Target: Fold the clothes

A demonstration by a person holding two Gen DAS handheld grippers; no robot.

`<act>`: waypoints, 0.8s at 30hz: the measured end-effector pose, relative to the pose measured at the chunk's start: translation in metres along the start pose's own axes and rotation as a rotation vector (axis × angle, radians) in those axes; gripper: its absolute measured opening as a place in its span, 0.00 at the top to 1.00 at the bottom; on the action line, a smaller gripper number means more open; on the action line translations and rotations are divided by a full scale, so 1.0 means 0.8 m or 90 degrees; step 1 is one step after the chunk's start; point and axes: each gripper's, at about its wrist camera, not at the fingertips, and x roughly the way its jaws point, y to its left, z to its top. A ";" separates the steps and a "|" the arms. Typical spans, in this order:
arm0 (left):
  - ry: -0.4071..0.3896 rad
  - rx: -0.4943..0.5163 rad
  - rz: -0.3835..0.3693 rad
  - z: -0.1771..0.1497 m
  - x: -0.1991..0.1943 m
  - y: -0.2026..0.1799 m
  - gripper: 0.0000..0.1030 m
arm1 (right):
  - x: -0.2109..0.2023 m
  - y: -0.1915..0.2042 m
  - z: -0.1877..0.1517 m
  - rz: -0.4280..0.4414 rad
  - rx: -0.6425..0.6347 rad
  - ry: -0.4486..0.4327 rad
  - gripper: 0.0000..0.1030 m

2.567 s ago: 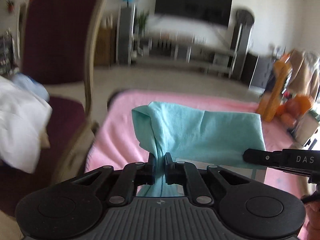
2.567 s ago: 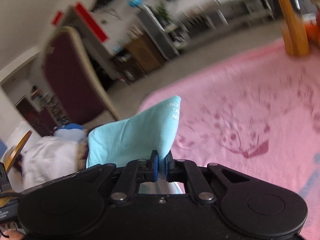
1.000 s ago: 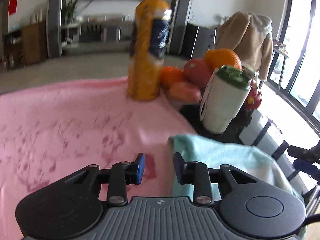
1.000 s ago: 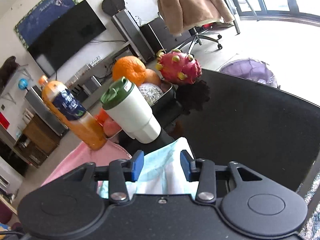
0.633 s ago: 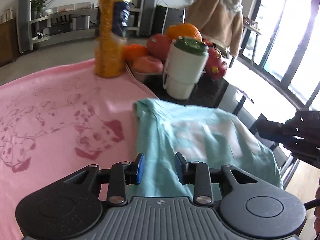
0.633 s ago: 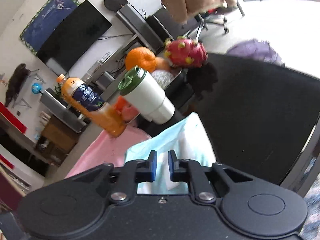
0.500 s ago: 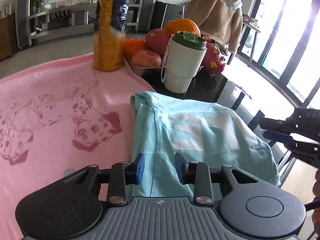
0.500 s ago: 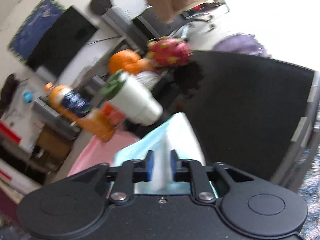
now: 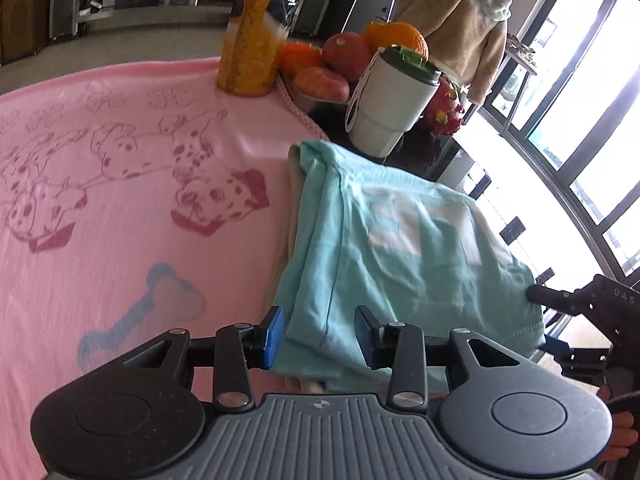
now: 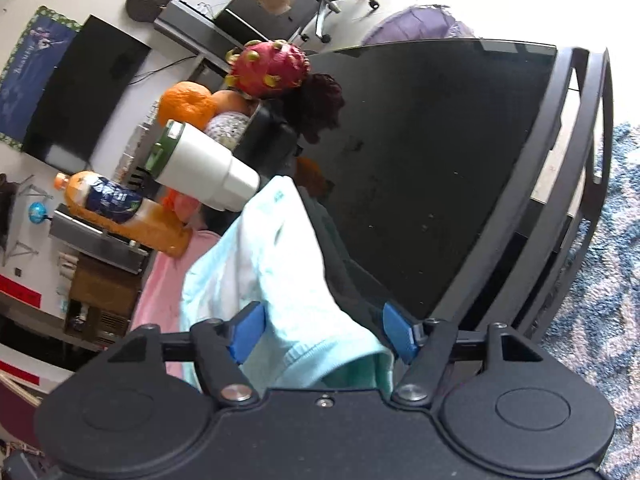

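Observation:
A folded teal shirt [image 9: 400,248] with a white print lies on the right end of the table, half on the pink blanket [image 9: 120,184] and on top of another pale folded garment. My left gripper [image 9: 319,336] stands open just above its near edge, gripping nothing. In the right wrist view the same teal shirt [image 10: 280,264] hangs over the table edge between the spread blue pads of my right gripper [image 10: 324,332], which is open. The right gripper [image 9: 560,316] also shows at the shirt's right corner in the left wrist view.
A white cup with a green lid [image 9: 392,100], an orange juice bottle [image 9: 252,36] and a tray of fruit [image 9: 340,60] stand behind the shirt. The black glass tabletop [image 10: 440,168] extends right to its edge [image 10: 568,184], with a blue rug [image 10: 608,280] below.
The folded shirt was carried from the blanket's middle to the table's right end and set down. Both grippers let go; the right one closed briefly, then opened wide.

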 end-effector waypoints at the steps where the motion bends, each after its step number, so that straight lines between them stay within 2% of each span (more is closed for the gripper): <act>1: 0.001 -0.010 0.003 0.000 -0.002 0.004 0.63 | -0.008 0.005 -0.003 -0.002 -0.011 -0.029 0.38; 3: 0.001 -0.032 0.011 0.001 -0.007 0.012 0.63 | -0.030 0.022 -0.012 0.016 -0.064 -0.101 0.38; 4: 0.001 -0.043 0.015 0.002 -0.010 0.016 0.63 | -0.036 0.032 -0.018 0.033 -0.095 -0.119 0.38; 7: 0.002 -0.077 0.027 0.004 -0.018 0.029 0.63 | -0.033 0.067 -0.041 0.097 -0.190 -0.093 0.46; 8: 0.002 -0.088 0.031 0.005 -0.020 0.034 0.63 | -0.024 0.082 -0.050 0.100 -0.231 -0.072 0.49; 12: 0.004 -0.131 0.054 0.008 -0.027 0.064 0.63 | 0.013 0.143 -0.087 0.115 -0.394 0.016 0.51; 17: 0.043 -0.209 0.018 0.001 -0.017 0.102 0.63 | 0.061 0.192 -0.137 0.071 -0.549 0.111 0.51; 20: 0.031 -0.221 0.026 -0.002 -0.022 0.113 0.63 | 0.081 0.205 -0.171 0.040 -0.644 0.132 0.50; 24: 0.020 -0.216 0.035 -0.003 -0.027 0.124 0.63 | 0.100 0.215 -0.217 -0.007 -0.775 0.144 0.43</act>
